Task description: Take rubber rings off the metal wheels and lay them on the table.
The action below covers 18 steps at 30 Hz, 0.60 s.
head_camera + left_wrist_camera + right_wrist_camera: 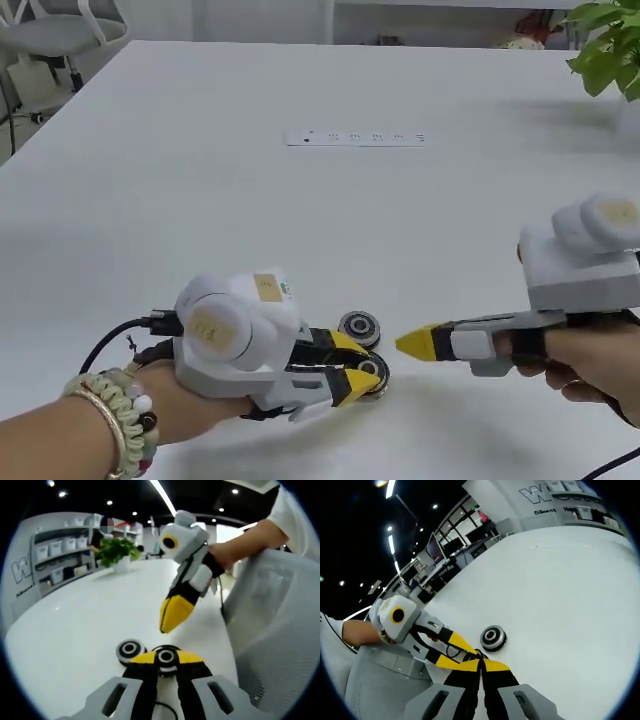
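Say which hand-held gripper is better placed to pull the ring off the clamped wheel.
Right. The right hand-held gripper is free, jaws shut, tip aimed at the wheel that the left hand-held gripper clamps.

Broad white table (200,150), grey office chair (60,30) behind, green plant (605,45), shelves of bins (60,560), ceiling strip light (162,497)

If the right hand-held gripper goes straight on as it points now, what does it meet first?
Most likely the yellow tips of the left hand-held gripper, shut on a metal wheel; depth is hard to judge.
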Each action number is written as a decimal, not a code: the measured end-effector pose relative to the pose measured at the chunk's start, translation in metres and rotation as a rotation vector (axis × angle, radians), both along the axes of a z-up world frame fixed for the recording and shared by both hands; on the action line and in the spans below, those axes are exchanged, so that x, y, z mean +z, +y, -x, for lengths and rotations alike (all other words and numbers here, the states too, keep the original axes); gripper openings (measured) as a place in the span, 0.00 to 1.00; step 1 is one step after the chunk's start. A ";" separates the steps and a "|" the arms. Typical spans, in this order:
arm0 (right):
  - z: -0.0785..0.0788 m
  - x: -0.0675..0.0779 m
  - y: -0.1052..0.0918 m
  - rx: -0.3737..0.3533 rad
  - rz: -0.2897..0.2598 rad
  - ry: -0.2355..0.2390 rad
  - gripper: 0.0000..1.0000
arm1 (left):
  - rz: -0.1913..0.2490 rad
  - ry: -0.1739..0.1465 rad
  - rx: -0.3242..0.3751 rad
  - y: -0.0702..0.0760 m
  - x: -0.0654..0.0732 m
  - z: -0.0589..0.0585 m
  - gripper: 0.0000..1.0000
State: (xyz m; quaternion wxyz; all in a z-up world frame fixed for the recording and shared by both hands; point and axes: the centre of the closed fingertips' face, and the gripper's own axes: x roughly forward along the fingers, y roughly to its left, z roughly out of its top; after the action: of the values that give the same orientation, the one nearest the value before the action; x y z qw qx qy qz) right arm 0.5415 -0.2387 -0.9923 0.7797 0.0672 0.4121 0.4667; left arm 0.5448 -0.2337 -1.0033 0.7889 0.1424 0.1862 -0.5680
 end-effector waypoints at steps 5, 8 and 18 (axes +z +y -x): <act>0.000 -0.010 0.001 0.050 0.078 -0.053 0.03 | -0.002 -0.003 -0.003 0.000 0.000 0.000 0.14; 0.000 -0.011 0.002 0.054 0.074 -0.052 0.06 | -0.004 -0.005 -0.005 0.000 0.000 0.000 0.14; -0.007 -0.015 0.000 0.086 0.138 -0.119 0.03 | -0.002 0.008 0.011 -0.001 0.000 -0.001 0.14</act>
State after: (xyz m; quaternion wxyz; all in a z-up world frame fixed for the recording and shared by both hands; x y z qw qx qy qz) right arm 0.5482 -0.2392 -1.0073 0.7846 -0.0321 0.3988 0.4736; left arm 0.5460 -0.2344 -1.0029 0.7912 0.1398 0.1904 -0.5640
